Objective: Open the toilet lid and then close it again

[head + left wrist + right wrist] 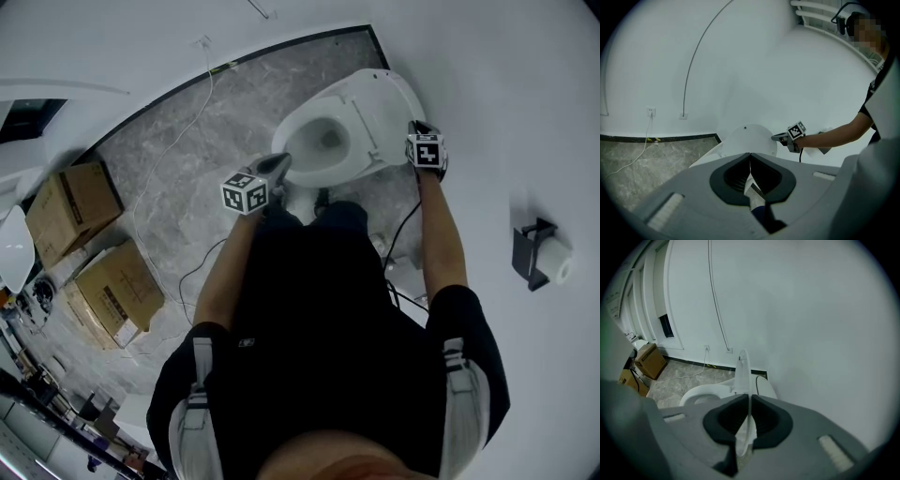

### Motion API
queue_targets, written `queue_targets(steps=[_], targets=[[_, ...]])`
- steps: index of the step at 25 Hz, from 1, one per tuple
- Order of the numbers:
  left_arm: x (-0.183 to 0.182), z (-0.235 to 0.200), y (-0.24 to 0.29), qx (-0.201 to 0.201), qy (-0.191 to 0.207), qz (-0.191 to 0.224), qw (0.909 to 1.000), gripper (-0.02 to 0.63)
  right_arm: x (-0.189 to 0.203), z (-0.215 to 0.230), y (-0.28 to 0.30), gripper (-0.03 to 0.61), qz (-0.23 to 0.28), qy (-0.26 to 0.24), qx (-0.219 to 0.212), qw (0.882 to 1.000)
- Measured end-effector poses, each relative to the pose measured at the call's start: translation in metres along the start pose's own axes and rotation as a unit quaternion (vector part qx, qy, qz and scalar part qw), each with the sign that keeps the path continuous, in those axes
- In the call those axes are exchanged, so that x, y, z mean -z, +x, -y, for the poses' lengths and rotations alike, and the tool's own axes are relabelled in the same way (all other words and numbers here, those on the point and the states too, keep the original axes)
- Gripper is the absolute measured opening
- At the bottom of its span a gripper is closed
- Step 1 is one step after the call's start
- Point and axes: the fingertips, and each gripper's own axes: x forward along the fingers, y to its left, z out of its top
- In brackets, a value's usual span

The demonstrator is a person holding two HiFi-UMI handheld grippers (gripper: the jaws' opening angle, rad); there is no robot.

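I've got my right gripper clamped on the edge of the toilet lid, upright behind the toilet bowl; my left gripper, jaws together, empty, hangs by the bowl's near rim

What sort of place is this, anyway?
Most likely a bathroom: a white toilet with its lid raised and a paper roll on a wall holder. Cardboard boxes nearby suggest it may be unfinished.

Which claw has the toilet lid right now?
The right claw: it is shut on the edge of the raised toilet lid. The left claw is shut on nothing.
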Motion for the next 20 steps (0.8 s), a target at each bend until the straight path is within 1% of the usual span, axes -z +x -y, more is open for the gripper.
queue_targets(steps=[4, 10, 15, 20], targets=[[0.000, -0.020, -0.019, 0.006, 0.001, -0.008, 1.0000, 0.011, -0.002, -0.024, -0.004, 0.025, -0.006, -0.002, 0.008, 1.000], [0.002, -0.047, -0.040, 0.022, 0.003, -0.027, 0.9994, 0.011, -0.007, -0.063, -0.014, 0.026, -0.001, -0.001, 0.021, 1.000], [0.016, -0.065, -0.048, 0.037, 0.011, -0.050, 0.9980, 0.012, -0.005, -0.107, -0.019, 0.032, 0.015, -0.021, 0.028, 0.999], [0.028, -0.081, -0.051, 0.049, 0.019, -0.068, 0.9963, 0.011, -0.002, -0.147, -0.023, 0.038, 0.030, -0.061, 0.042, 0.997]])
